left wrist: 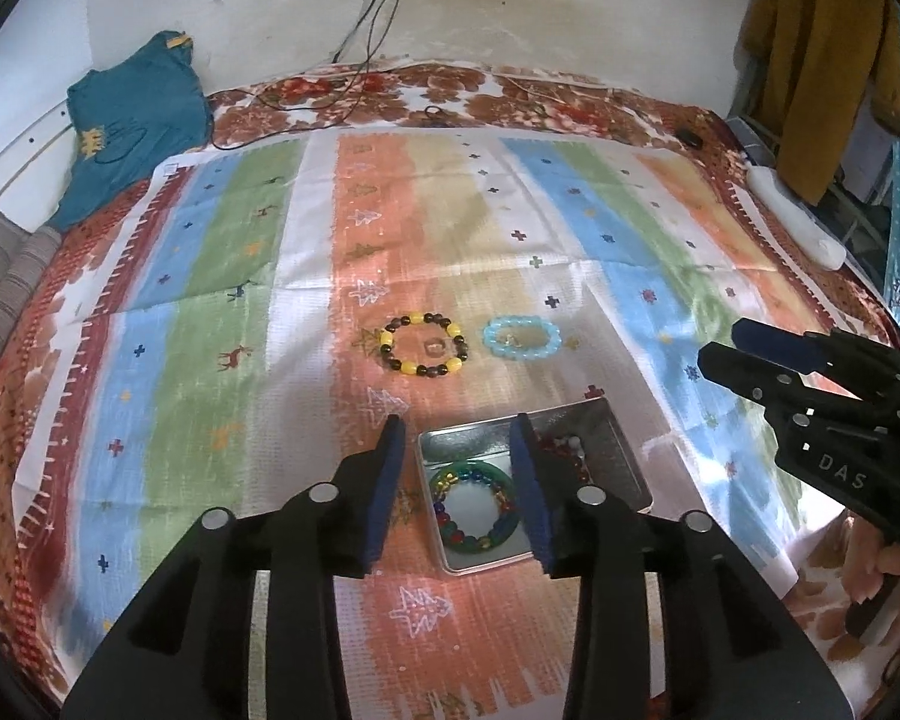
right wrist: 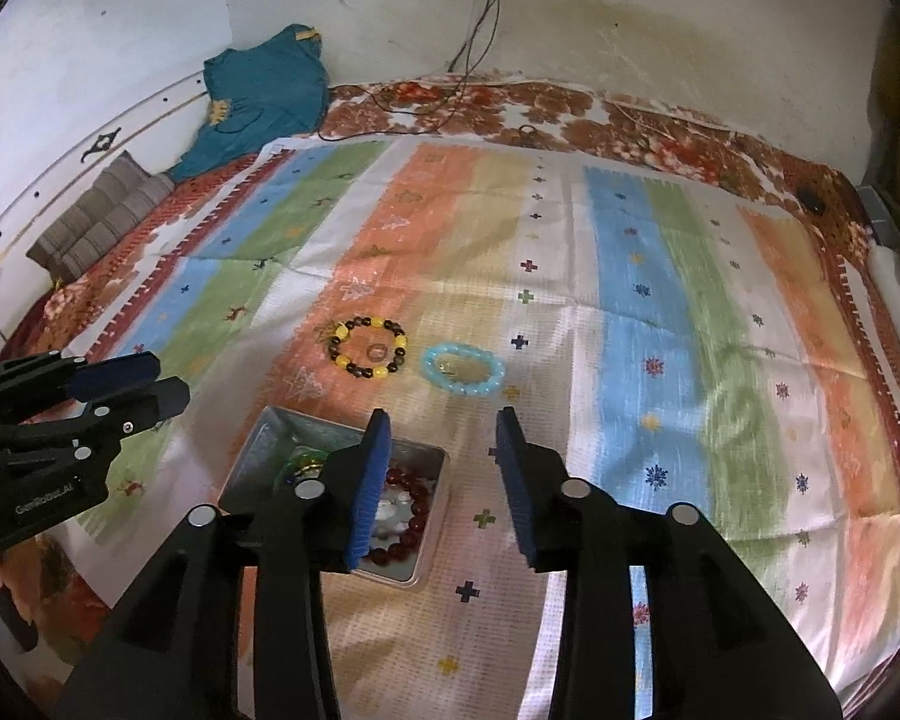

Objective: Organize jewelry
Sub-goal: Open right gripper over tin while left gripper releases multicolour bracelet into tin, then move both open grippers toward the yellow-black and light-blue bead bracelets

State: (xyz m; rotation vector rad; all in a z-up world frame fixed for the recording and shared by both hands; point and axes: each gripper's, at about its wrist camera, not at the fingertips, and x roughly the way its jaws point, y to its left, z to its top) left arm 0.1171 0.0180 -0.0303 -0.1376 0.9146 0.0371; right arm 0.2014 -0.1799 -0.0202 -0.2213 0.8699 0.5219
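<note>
So the tin (left wrist: 606,420) sits on the striped cloth (left wrist: 210,276) on the bed, already holding a multicolour bracelet (left wrist: 480,504) and a red one (right wrist: 417,516). Still out: the yellow-and-dark bracelet (left wrist: 424,344) and the blue bracelet (left wrist: 522,337), both lying flat just beyond the tin's far edge, blue to the right of yellow. There's a small ring (right wrist: 376,351) inside the yellow loop too. Both left tongs (left wrist: 459,492) and right tongs (right wrist: 444,480) are released, nothing between them, hovering over the tin's near side. My guess is the right tongs are nearer to blue and the left to yellow. Either way it's a forward reach past the tin.
</note>
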